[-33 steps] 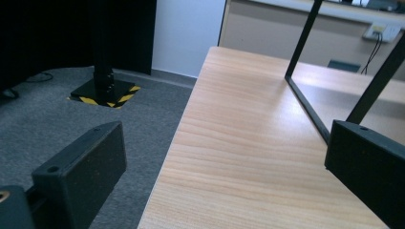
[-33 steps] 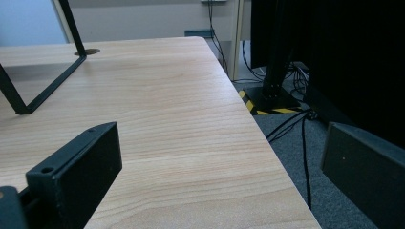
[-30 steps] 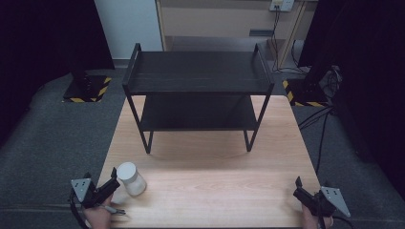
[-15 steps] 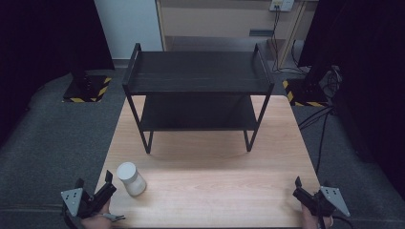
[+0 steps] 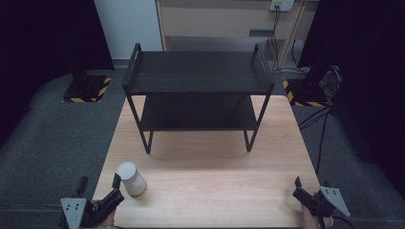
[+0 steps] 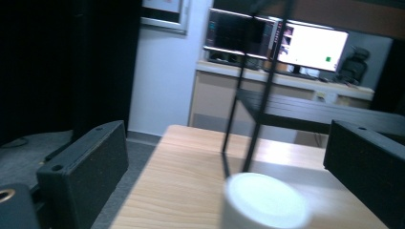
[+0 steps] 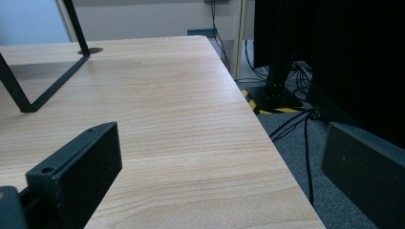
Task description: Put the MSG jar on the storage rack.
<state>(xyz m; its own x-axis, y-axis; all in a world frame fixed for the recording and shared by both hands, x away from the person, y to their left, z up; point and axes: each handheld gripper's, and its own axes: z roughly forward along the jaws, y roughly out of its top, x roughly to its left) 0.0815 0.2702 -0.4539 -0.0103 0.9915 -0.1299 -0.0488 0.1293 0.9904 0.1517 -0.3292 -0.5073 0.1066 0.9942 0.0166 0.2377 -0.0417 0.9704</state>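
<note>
We note the table [image 5: 210, 191] with a wide bare strip of wood along its near edge, between the two grippers. A black two-tier shelf [image 5: 198, 71] stands on the far half, its legs well back from that strip.

The left gripper [image 5: 98, 193] sits at the near left corner, jaws apart, one jaw out past the table's left edge, the other over the wood. Nothing is between them. In the left gripper view the jaws stand wide on either side, with the jar's lid low in the gap ahead.

The white jar [image 5: 131, 179] lies near the left edge, just beside the left gripper. We see it tipped over, its long axis slanting from far-left to near-right, the lid end pointing away toward the far left. Whether the nearer jaw touches it we cannot tell.

The right gripper [image 5: 305, 191] rests at the near right corner, jaws apart and empty, one over the wood, one beyond the right edge above grey floor [image 7: 286, 157] and cables [image 7: 305, 143].
</note>
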